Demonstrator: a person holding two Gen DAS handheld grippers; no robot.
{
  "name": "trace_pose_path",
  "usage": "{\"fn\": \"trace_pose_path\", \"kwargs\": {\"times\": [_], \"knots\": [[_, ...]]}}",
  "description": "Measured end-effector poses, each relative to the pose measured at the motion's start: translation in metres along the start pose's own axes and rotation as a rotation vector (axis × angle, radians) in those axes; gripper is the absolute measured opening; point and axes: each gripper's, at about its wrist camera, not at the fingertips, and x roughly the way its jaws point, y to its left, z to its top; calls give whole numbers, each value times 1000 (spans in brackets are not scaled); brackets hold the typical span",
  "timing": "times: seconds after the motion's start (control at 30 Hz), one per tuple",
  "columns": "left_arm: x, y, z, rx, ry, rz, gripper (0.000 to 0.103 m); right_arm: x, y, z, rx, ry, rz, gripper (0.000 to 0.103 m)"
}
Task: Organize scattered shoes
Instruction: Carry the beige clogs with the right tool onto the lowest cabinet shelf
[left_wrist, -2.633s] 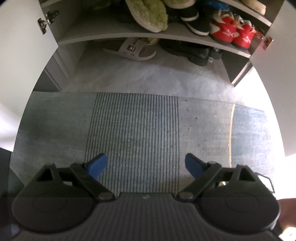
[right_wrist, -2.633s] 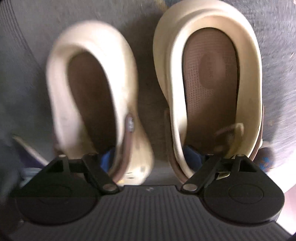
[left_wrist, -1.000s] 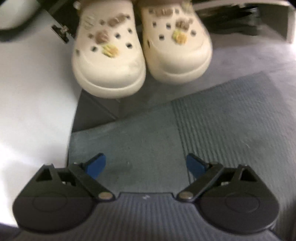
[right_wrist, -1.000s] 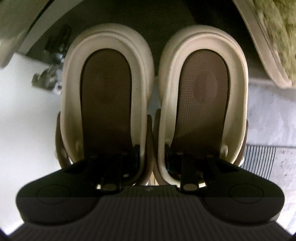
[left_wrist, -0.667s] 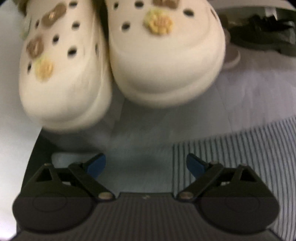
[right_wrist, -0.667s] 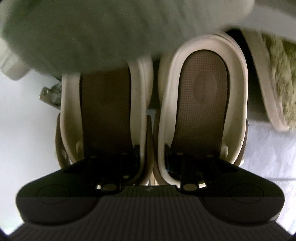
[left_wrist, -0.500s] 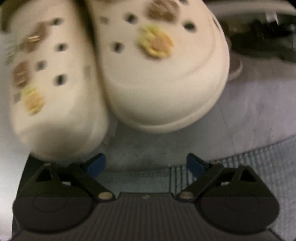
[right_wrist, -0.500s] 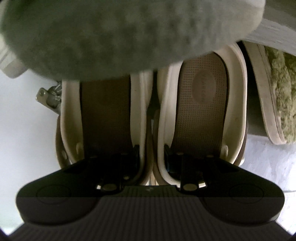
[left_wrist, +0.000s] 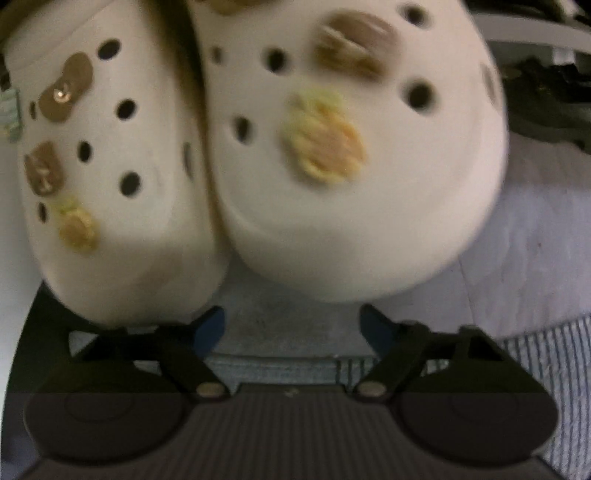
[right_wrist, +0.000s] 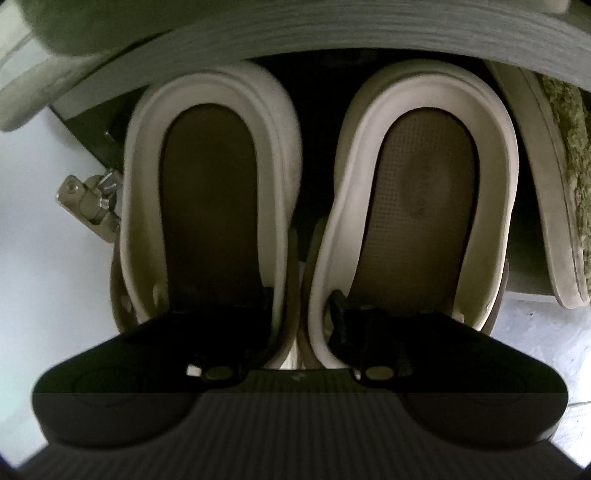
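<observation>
Cream clogs (right_wrist: 210, 192) under grey shelf (right_wrist: 332, 33) — pale stone floor (left_wrist: 535, 258), striped mat (left_wrist: 554, 362)

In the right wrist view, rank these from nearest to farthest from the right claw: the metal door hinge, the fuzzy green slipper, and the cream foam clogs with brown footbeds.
1. Cream foam clogs with brown footbeds: at the right claw itself, one finger inside each heel.
2. Silver metal door hinge: left, beside the left clog.
3. Fuzzy green slipper with a tan sole: far right, on edge; close to the hinge's range, so this order is tentative.
</observation>
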Motion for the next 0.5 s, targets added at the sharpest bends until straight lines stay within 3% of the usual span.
{"fn": "trace_pose_path", "kwargs": {"times": [0.2, 0.37, 0.43, 0.5], "knots": [[-15, 8, 12, 6, -2, -14, 69, -14, -23, -2, 55, -5, 62, 42], [-37, 0, 13, 63, -15, -44, 69, -34, -35, -9, 17, -39, 87, 47], [-46, -7, 13, 95, -31, -50, 69, -48, -36, -11, -48, -109, 87, 70], [-55, -14, 14, 127, -48, -55, 69, -59, -40, -11, -83, -169, 91, 84]]}}
